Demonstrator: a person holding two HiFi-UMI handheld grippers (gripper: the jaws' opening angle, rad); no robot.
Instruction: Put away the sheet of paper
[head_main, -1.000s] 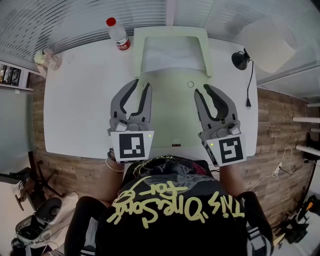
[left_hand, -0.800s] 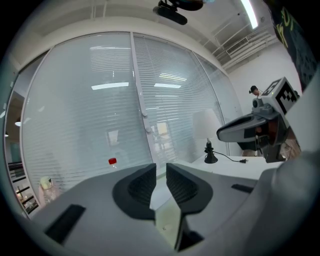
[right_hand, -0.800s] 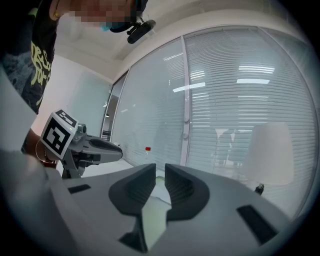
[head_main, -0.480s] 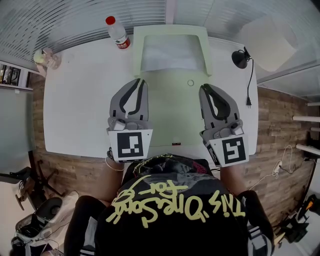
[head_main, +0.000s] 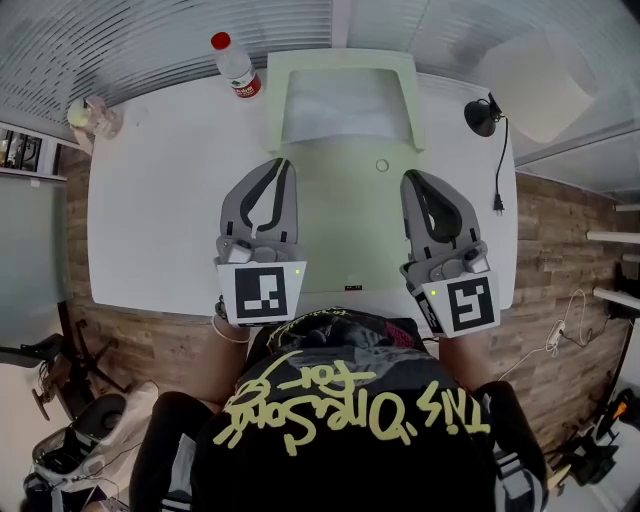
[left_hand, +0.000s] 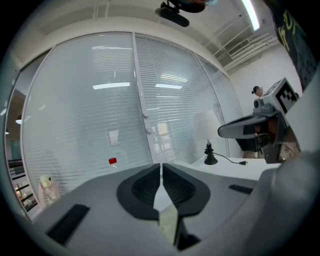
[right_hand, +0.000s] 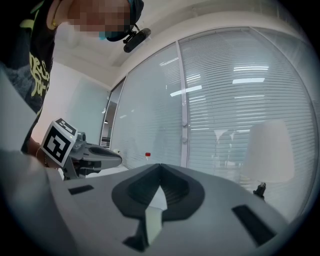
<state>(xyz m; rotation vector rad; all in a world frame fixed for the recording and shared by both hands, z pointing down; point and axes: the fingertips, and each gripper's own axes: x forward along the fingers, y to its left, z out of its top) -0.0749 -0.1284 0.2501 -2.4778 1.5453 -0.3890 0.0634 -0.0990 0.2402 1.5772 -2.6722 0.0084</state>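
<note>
at 12 o'clock on the white table (head_main: 160, 200), flat inside a green tray (head_main: 275, 100): a pale sheet of paper (head_main: 345, 105), square to the rim and well apart from both tools. below it, toward 6 o'clock, a flat green stretch (head_main: 345, 230) of the same colour. mat or flap, hard to tell which. fits a sheet already stowed just as well as one waiting to be taken out; not settled from here.

left gripper (head_main: 283, 163) at 7 o'clock and right gripper (head_main: 409, 177) at 5 o'clock, flanking the green stretch, pointing toward 12, short of the tray. shut tip to tip on both sides, having just been closing, with nothing caught between.

probably very light, thin and limp. likely to sag if held by a single corner, to crease under a hard pinch, and to slide on the smooth tray floor. if handled, best taken along the near edge, one corner per gripper, with a gentle pinch and kept level.
</note>
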